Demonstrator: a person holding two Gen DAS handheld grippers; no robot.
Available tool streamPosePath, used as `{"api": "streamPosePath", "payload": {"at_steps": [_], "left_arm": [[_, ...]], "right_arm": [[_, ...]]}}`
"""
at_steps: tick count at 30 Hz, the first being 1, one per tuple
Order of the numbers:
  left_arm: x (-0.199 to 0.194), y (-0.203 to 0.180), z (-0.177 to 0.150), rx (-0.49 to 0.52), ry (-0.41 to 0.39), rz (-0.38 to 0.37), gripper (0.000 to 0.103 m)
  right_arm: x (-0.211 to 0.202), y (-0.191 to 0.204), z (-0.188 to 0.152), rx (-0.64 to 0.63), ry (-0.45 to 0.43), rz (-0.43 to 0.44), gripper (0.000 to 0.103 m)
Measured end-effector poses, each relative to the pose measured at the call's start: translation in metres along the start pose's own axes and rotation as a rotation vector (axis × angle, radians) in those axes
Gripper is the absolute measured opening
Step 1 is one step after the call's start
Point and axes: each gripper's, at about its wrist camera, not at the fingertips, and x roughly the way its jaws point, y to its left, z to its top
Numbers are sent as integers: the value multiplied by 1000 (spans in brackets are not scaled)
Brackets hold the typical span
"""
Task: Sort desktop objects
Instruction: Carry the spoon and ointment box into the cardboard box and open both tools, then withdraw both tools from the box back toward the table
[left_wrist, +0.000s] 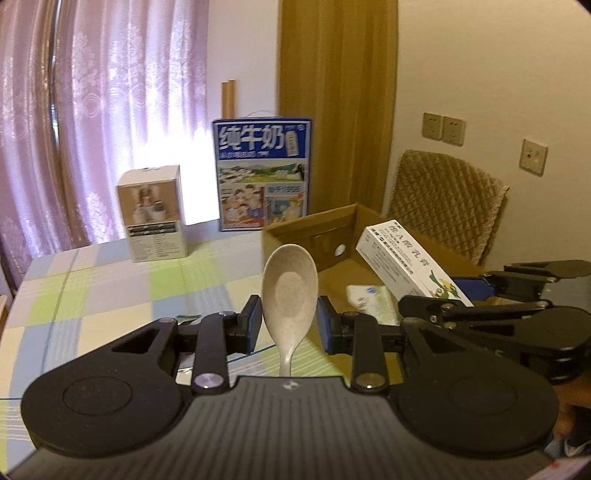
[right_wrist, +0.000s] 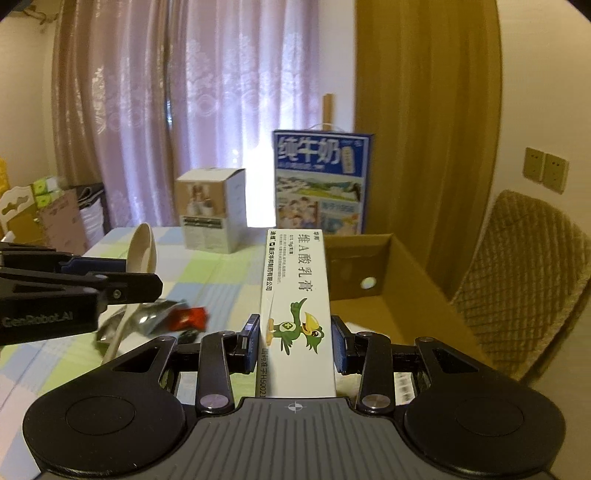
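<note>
Both tongs grip: left gripper clamps spoon, right gripper clamps ointment box. Both items hang near cardboard box. Next: release inside it.

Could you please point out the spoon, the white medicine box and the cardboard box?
spoon (left_wrist: 290, 288): left wrist view, on its bowl.
white medicine box (right_wrist: 297, 295): right wrist view, on its printed face.
cardboard box (right_wrist: 354, 273): right wrist view, on its inner wall.

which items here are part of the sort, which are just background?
In play:
left gripper gripping beige spoon
right gripper gripping white ointment box
open cardboard box
foil wrapper on the table

Background:
milk carton
small white product box
padded chair
curtains
</note>
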Motion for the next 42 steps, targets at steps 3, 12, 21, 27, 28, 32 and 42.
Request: {"api": "streamPosePath", "payload": {"at_steps": [3,12,21,27,28,32,42], "left_arm": [[8,-15,12,-14,-4,-33,27],[50,-57,47,-66,-5,-127,26],[100,-69,68,-188,-17,-166,27],[109,-57,54,-215,19,-134,34],[107,-52,50,-225,25,-126,34],[95,-34,36,-235,34,-95,35],[40,4,-12,-240,72,22,48]], "right_arm": [[3,-19,4,8,2,-18,35],[19,-71,7,28,15,-74,35],[41,-95,8,42,43,-43,35],[46,-96,7,67,37,-26,43],[44,-96,6,74,33,-28,48],[37,-93,4,90,33,-21,54],[-4,-38,-11,111,14,79,64]]}}
